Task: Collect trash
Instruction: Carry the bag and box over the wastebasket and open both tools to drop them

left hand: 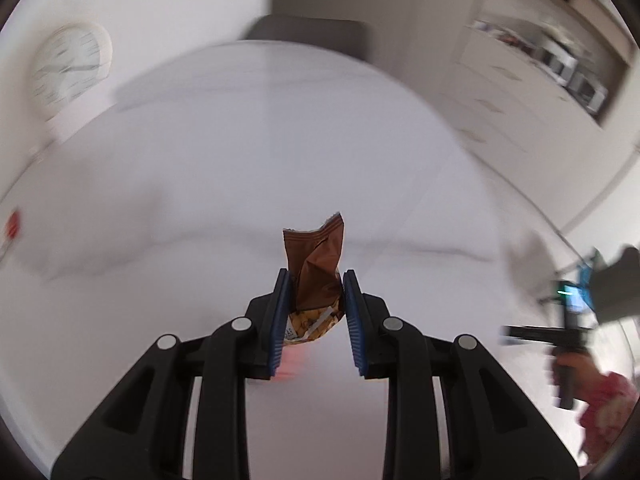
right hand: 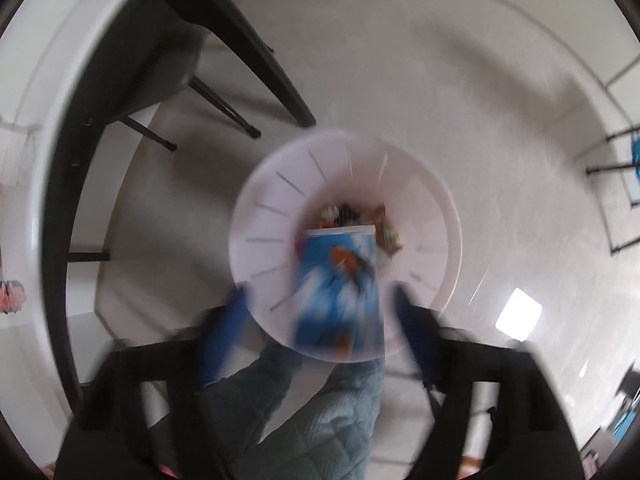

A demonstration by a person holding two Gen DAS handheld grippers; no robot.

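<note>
Brown wrapper (left hand: 316, 270) pinched in left gripper (left hand: 315, 280), raised above white table (left hand: 240, 152). Right gripper (right hand: 320, 308) spread wide over white bin (right hand: 272, 208); blue packet (right hand: 340, 292) loose between fingers, blurred.

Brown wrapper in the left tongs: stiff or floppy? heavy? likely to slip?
The brown wrapper looks creased and torn open on top, so probably thin, floppy film. It stands up unsupported between the left tongs, suggesting it's very light. Its glossy surface may slip; the pinch looks narrow.

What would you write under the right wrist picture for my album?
Open right hand-held gripper above a white bin, a blurred blue wrapper between its spread fingers.
</note>
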